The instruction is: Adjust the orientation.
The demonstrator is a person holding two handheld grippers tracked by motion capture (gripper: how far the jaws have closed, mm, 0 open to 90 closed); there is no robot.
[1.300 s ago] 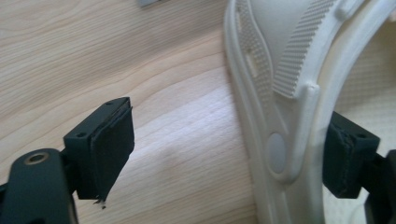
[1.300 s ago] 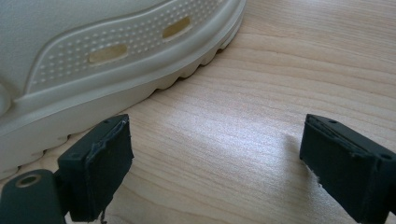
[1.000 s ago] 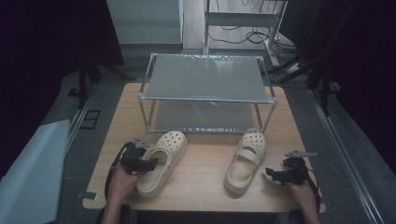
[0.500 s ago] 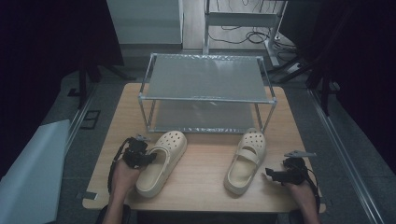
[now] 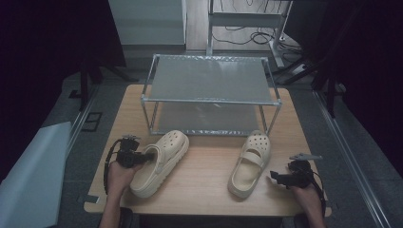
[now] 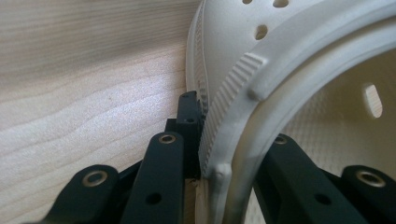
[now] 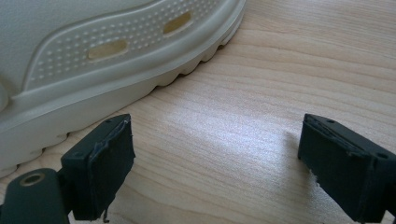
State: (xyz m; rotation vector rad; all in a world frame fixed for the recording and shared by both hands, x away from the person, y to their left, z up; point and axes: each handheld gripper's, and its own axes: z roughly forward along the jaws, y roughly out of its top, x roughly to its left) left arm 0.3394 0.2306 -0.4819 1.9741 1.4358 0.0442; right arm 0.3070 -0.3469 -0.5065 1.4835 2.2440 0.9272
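On the left of the counter [image 5: 204, 164], the left gripper [image 5: 142, 156] has just closed its jaws on the side wall of the left clog [image 5: 159, 161]; it should lift slowly, keeping the sole level. At the right, the right gripper [image 5: 280, 178] waits with jaws spread beside the right clog [image 5: 249, 164], below the wire rack [image 5: 209, 95].

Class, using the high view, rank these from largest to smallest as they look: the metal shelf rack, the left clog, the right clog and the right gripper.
1. Metal shelf rack, clearly largest.
2. Left clog and right clog: a matching pair, too alike to rank; differing angles make it unsure.
3. Right gripper, smallest.
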